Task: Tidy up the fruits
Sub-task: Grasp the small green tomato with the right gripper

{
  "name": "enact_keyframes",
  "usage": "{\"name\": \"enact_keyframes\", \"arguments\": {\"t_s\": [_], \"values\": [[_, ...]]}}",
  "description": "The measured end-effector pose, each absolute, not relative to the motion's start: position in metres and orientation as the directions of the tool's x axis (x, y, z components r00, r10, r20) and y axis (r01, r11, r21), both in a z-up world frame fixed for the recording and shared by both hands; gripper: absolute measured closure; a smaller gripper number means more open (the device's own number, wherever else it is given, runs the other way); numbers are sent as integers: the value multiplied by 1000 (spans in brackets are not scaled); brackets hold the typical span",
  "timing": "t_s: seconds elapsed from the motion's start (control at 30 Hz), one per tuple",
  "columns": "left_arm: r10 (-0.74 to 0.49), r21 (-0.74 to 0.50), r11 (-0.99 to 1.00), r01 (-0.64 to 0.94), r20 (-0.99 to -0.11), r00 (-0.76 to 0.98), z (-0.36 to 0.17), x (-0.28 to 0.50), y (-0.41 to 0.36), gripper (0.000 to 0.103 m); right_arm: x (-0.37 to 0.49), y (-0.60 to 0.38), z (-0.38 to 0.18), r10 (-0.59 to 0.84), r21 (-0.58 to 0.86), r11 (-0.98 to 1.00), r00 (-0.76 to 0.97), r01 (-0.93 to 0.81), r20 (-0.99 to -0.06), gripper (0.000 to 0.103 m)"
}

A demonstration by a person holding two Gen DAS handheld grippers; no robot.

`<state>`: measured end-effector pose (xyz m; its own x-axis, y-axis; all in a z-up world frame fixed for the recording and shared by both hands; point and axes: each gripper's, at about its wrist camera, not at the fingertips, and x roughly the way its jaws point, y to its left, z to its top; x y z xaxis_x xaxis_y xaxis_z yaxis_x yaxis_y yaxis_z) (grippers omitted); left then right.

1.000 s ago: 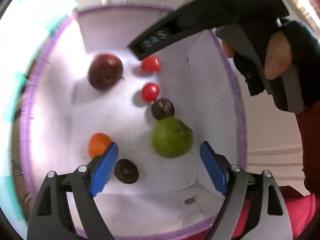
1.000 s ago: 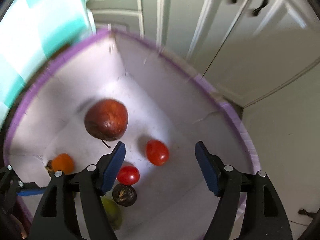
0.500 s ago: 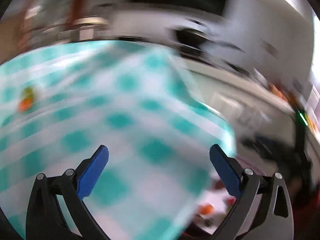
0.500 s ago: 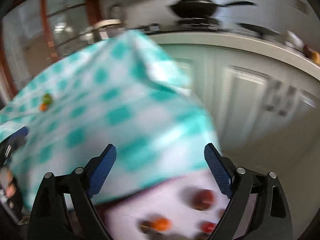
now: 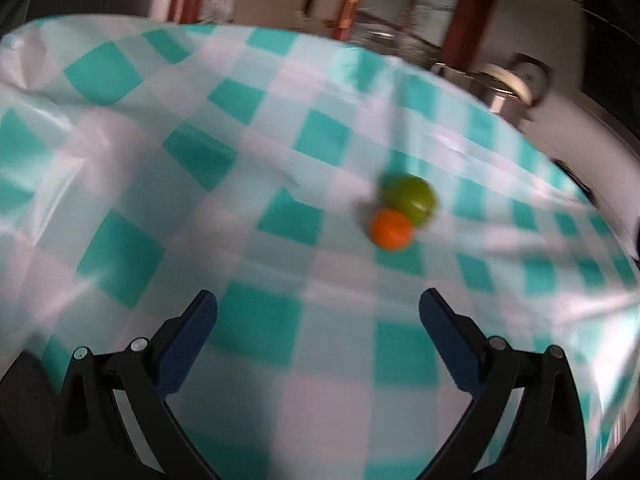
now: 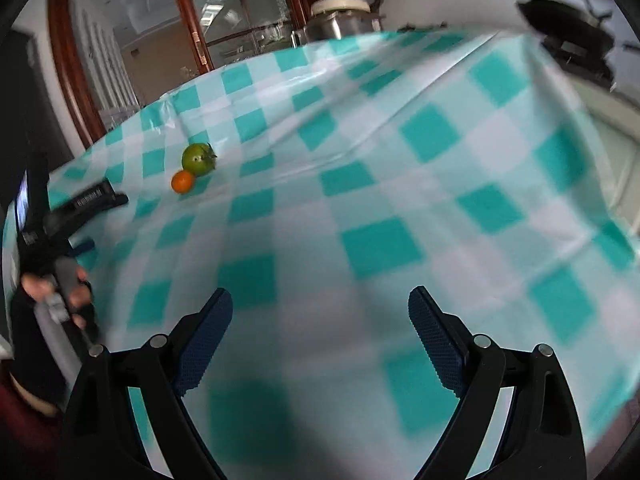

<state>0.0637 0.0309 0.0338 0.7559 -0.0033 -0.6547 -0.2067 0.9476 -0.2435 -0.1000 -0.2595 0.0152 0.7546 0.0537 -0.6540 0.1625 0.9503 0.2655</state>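
A green fruit (image 5: 412, 199) and a small orange fruit (image 5: 391, 229) lie touching each other on the teal-and-white checked tablecloth (image 5: 256, 240). They also show in the right wrist view, the green fruit (image 6: 197, 159) behind the orange fruit (image 6: 183, 181). My left gripper (image 5: 318, 336) is open and empty, above the cloth, short of the fruits. My right gripper (image 6: 320, 332) is open and empty, far from the fruits, which lie to its upper left. The left gripper's body (image 6: 86, 200) shows at the left edge of the right wrist view.
A wood-framed glass door (image 6: 192, 20) and a metal pot (image 6: 340, 20) stand behind the table. A dark pan (image 6: 568, 20) sits at the back right. The tablecloth hangs over the table's right edge (image 6: 600, 200).
Both grippers have swung up and away from the purple-rimmed box of fruits. They now face the table top with the green and orange fruits. Both stay open.
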Motion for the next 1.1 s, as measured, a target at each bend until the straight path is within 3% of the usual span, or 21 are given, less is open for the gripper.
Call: {"name": "enact_keyframes", "arguments": {"t_s": [0.2, 0.53, 0.8, 1.03, 1.1], "values": [[13, -307, 902, -304, -685, 729, 15, 122, 53, 2, -14, -244, 13, 148, 392, 906, 750, 158, -645, 16], [48, -475, 754, -454, -650, 759, 5, 109, 114, 2, 100, -205, 9, 198, 445, 882, 735, 156, -649, 16], [44, -500, 738, -453, -635, 772, 4, 103, 115, 2, 198, -127, 17, 209, 351, 934, 696, 66, -687, 16], [45, -502, 735, -456, -635, 772, 3, 103, 115, 2, 250, -93, 4, 89, 200, 974, 638, 103, -765, 16], [47, -500, 735, -458, -636, 771, 3, 103, 114, 2, 256, -93, -3, 54, 175, 975, 616, 139, -786, 23]]}}
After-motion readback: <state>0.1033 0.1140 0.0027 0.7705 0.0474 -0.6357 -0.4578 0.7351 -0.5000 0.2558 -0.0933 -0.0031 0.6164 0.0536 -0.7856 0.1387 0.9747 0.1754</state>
